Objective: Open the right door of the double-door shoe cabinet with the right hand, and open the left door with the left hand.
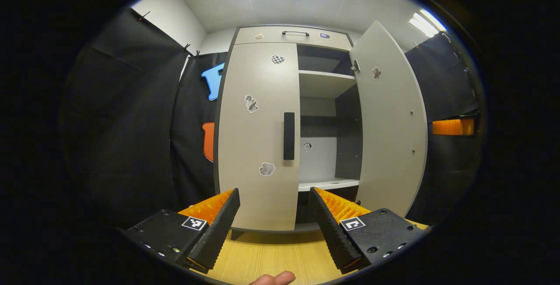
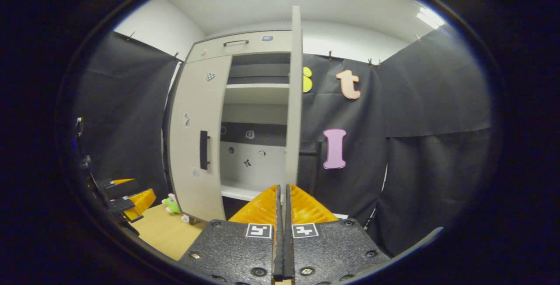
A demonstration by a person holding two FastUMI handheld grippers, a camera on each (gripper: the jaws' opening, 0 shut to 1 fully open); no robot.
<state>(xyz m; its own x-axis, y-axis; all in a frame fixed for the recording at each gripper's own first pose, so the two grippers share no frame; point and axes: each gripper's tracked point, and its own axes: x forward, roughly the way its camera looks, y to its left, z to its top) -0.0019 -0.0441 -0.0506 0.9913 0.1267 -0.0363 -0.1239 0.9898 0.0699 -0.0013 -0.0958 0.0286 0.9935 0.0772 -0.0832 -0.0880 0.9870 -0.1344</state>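
The right door stands swung open, the left door is not yet opened; left claw gapes before its handle, right claw is closed on nothing

Beige left door, black handle; checkered sticker; light wood floor; green toy.

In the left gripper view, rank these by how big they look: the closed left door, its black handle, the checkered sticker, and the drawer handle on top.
1. Left door, by far the largest.
2. Black handle.
3. Drawer handle, thinner and farther from the camera, so its true size is unsure.
4. Checkered sticker, smallest.
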